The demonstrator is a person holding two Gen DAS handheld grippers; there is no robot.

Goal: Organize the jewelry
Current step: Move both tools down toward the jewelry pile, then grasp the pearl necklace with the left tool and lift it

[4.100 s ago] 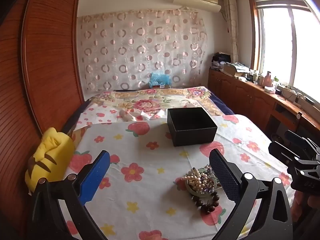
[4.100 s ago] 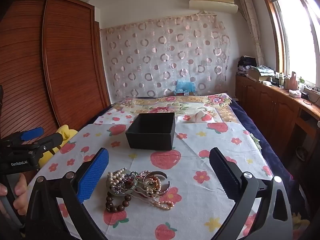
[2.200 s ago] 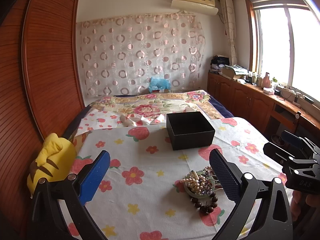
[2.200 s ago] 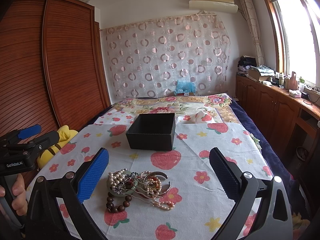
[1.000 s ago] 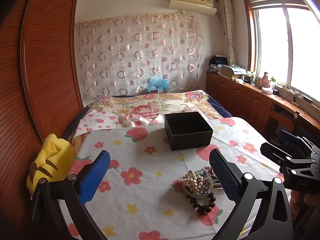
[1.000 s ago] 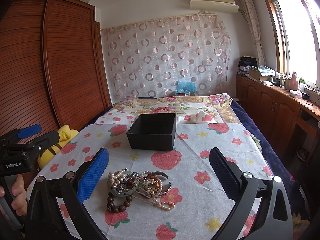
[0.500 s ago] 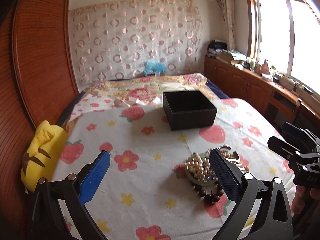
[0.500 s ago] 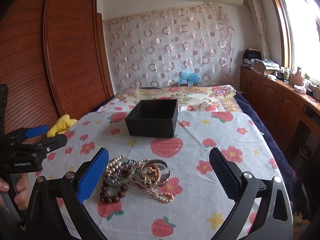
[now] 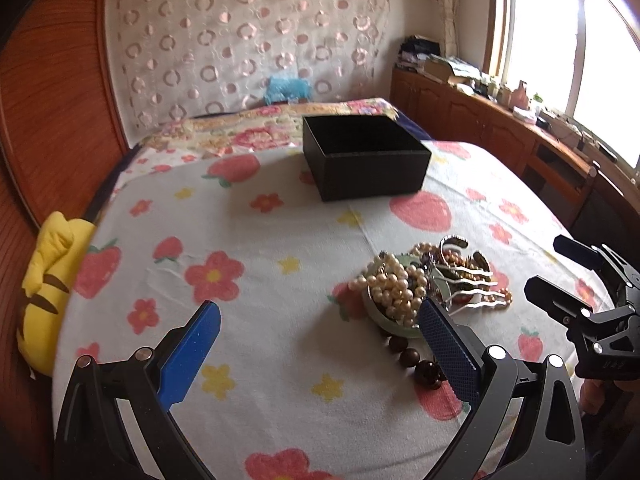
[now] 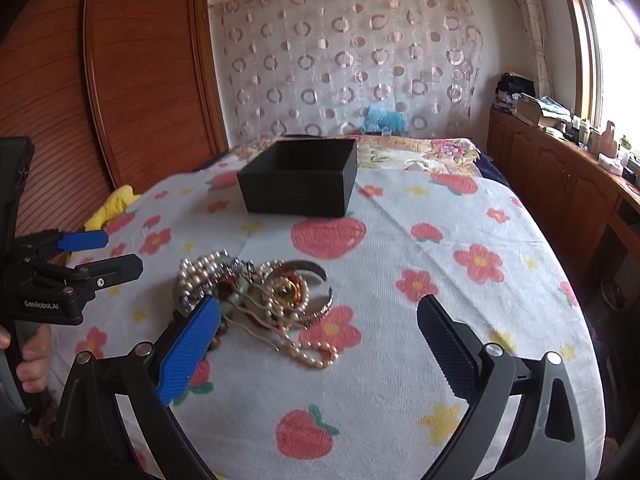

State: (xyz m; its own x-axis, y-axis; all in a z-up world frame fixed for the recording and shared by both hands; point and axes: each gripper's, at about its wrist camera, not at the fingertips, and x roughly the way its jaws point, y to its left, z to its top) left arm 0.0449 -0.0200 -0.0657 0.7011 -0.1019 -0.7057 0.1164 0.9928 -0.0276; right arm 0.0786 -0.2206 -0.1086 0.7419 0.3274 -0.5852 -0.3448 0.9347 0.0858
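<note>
Strawberry-and-flower cloth (image 10: 400, 240) covers the bed that carries everything. One tangled heap of jewelry (image 10: 256, 292) lies on it: pearl strands, two silver cuff bangles, dark wooden beads; how many pieces in all I cannot count. One black box (image 10: 298, 182), open on top, stands farther back, well apart from the heap. Both grippers are wide apart and hold nothing: the left gripper (image 9: 316, 346) beside the heap, the right gripper (image 10: 318, 338) just before it. One yellow plush toy (image 9: 48, 280) lies at the bed's left edge.
</note>
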